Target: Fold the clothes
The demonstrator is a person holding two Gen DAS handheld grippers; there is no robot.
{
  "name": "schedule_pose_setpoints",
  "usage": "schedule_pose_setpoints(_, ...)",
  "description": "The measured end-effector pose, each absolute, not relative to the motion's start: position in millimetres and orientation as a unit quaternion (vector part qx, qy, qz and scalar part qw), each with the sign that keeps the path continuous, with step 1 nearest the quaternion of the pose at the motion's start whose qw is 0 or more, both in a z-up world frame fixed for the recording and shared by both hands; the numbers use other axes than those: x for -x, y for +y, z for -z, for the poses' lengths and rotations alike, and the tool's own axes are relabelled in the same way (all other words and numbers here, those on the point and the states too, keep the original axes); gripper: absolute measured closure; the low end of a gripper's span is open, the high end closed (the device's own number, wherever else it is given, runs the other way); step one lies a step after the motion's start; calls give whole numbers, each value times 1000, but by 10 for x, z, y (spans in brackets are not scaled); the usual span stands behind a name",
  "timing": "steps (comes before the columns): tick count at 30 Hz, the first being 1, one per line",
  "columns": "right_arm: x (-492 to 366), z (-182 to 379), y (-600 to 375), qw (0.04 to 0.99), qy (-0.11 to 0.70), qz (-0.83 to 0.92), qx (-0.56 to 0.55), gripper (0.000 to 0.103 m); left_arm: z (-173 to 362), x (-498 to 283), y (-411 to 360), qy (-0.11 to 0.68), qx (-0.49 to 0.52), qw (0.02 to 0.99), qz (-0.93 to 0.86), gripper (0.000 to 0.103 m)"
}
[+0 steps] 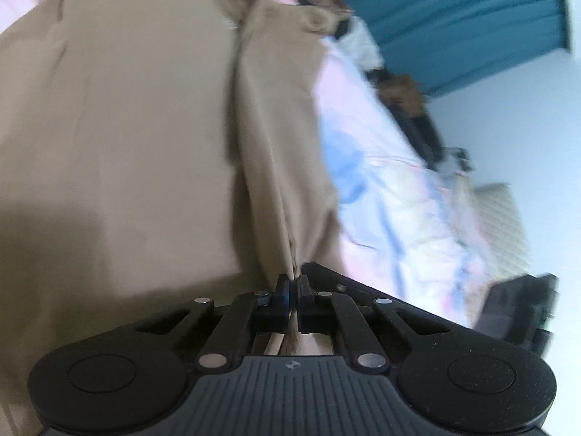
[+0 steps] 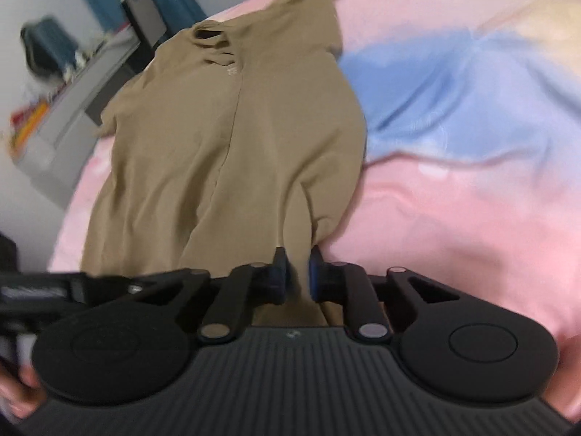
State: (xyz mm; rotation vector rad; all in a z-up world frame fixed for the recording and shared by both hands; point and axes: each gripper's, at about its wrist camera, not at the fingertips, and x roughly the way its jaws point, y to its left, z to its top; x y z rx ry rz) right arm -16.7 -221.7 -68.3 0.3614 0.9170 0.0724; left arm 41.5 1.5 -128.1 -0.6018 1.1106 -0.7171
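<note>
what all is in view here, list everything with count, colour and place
garment: one, tan, spread on the bed, near edge pinched by both claws
bedcover: one, pink with blue and pale yellow patches, under the garment
curtain: one, teal, against the wall beyond the bed
clothes pile: several pieces, red, white, brown and dark, along the far edge of the bed; too blurred to count
cushion: one, cream, quilted, beside the bed by the wall
desk: one, grey, cluttered, beside the bed
left claw: one, black, shut on a fold of the garment
right claw: one, black, shut on the garment's edge
hand: one, bottom left of the right wrist view
</note>
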Motion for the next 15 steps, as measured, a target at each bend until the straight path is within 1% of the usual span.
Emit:
schedule_pose_setpoints(4, 341, 483, -2110, 886, 446, -42, -122, 95, 1166, -261, 186, 509, 263, 736, 360, 102)
schedule_pose_setpoints(7, 391, 553, -2077, 871, 474, -49, -116, 95, 1234, -213, 230, 524, 244, 744, 336, 102)
schedule_pose_setpoints(12, 335, 663, -2048, 864, 490, -38, -108, 95, 1364, -240, 106, 543, 180, 762, 303, 102)
schedule_pose_setpoints(15, 368, 660, -2044, 864, 491, -35, -105, 93, 1341, -211, 86, 535, 157, 774, 301, 102)
